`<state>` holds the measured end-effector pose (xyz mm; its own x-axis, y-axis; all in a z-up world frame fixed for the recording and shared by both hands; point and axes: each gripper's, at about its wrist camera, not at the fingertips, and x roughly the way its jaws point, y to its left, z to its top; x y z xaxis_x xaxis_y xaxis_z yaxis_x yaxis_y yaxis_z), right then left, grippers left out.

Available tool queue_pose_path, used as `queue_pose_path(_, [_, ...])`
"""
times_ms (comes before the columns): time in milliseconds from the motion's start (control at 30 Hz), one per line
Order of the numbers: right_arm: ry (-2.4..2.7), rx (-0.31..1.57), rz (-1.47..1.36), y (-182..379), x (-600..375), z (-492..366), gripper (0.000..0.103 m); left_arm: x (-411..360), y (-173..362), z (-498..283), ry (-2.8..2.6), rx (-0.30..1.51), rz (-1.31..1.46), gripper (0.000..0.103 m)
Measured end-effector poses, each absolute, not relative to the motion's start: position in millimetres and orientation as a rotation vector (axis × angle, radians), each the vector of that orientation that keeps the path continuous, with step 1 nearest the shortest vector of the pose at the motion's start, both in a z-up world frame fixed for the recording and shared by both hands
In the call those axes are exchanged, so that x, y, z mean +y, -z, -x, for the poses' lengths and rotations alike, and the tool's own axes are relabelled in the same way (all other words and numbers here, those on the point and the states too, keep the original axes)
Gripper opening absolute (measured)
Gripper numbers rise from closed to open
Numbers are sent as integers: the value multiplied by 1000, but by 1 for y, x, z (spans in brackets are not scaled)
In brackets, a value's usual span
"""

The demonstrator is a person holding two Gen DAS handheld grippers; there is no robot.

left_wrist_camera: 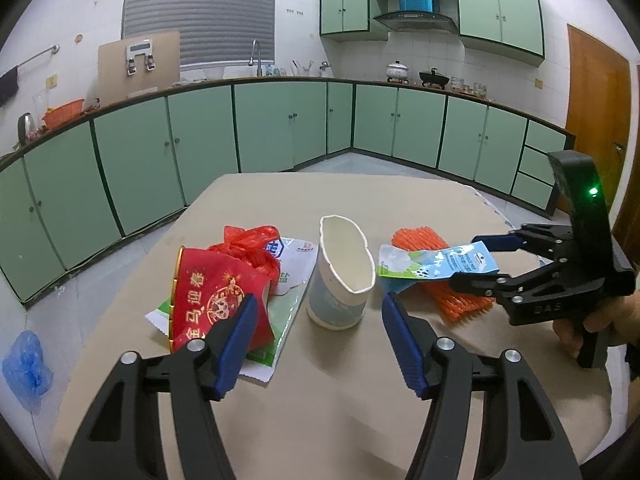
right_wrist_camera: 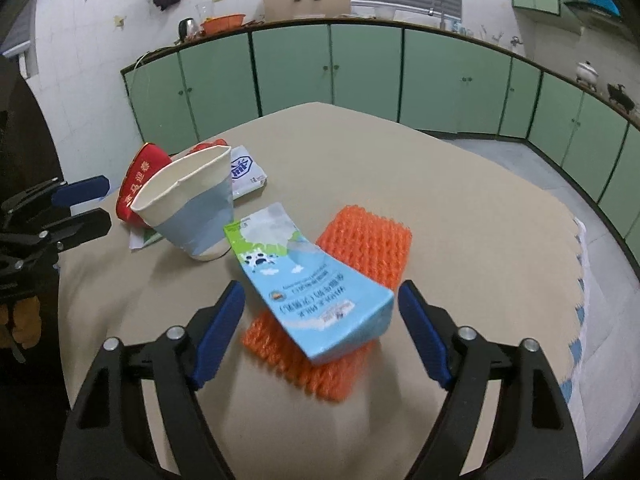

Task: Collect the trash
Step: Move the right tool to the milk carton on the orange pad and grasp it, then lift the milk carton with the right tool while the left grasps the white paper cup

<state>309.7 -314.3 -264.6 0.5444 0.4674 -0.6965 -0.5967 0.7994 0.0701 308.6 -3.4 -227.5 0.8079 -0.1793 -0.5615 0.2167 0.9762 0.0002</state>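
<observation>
With right gripper [right_wrist_camera: 320, 320] spread around the blue milk carton [right_wrist_camera: 308, 280] lying on orange foam netting [right_wrist_camera: 372, 240] near the table's right — centre pads on its flattened sides, close gently, avoid snagging the netting.

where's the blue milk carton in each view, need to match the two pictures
Left wrist view: the milk carton lies right of centre, on the orange foam net, between the right gripper's open jaws.
Right wrist view: the same carton is bottom centre, between the near fingers.
Shared landmark: the dented paper cup stands to the carton's left.
</observation>
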Motion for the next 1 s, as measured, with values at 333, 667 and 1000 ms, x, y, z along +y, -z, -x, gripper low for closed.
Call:
queue_pose_path(333, [-673, 809, 109, 256, -324, -283, 49, -4, 227, -309, 216, 591, -51, 63])
queue_pose_path(667, [-600, 754, 18, 239, -347, -237, 47, -11, 225, -304, 233, 583, -49, 63])
queue_pose_path(1000, [-514, 708, -83, 226, -386, -201, 47, -24, 232, -311, 242, 590, -56, 63])
